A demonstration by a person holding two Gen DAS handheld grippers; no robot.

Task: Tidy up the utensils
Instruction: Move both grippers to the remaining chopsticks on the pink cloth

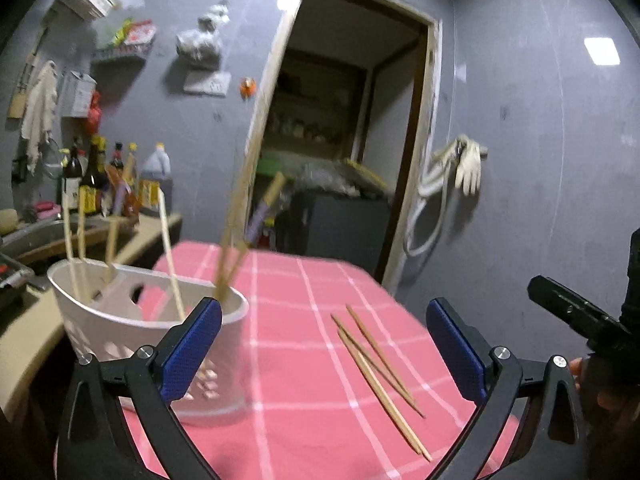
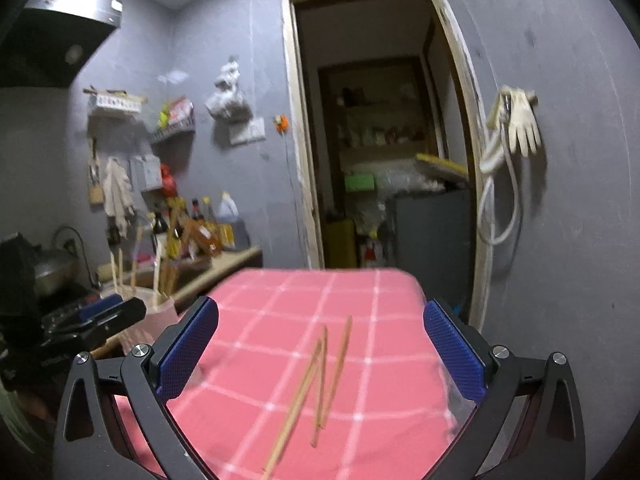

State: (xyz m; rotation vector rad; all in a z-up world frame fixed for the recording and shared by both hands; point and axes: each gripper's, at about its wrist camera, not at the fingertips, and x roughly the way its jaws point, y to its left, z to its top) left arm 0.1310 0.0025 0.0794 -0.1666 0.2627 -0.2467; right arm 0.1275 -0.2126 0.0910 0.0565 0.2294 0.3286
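Blue-padded fingers [image 1: 192, 354] of the left gripper [image 1: 324, 354] stand wide apart with nothing between the pads; the fingers [image 2: 454, 350] of the right gripper [image 2: 320, 348] are spread just as wide, also empty.

Near the left gripper, three loose chopsticks [image 1: 380, 376] lie flat on a table [image 1: 288, 360] covered in a pink cloth with a white check. They lie toward the table's right edge, partly crossing. Their long axes run from the near right edge up toward the far left, thin tips nearest the camera. In the right wrist view the same chopsticks [image 2: 320, 376] lie in the middle of the cloth, fanned, their long axes running near to far.

At the table's left edge stands a white perforated holder [image 1: 120, 320]. Several chopsticks [image 1: 168, 248] stand in it, upright or leaning, upper ends pointing to the ceiling; one pair is blurred.

Only the left wrist view shows the holder in full. The right wrist view shows just its rim behind the left gripper, and alone shows a dark range hood [image 2: 60, 32] at upper left.

Farther back, bottles [image 1: 92, 176] stand on a counter; their labels are too blurred to read. Beyond is a grey wall, an open doorway [image 2: 380, 140], and a pale glove [image 2: 520, 120] hanging right of it.
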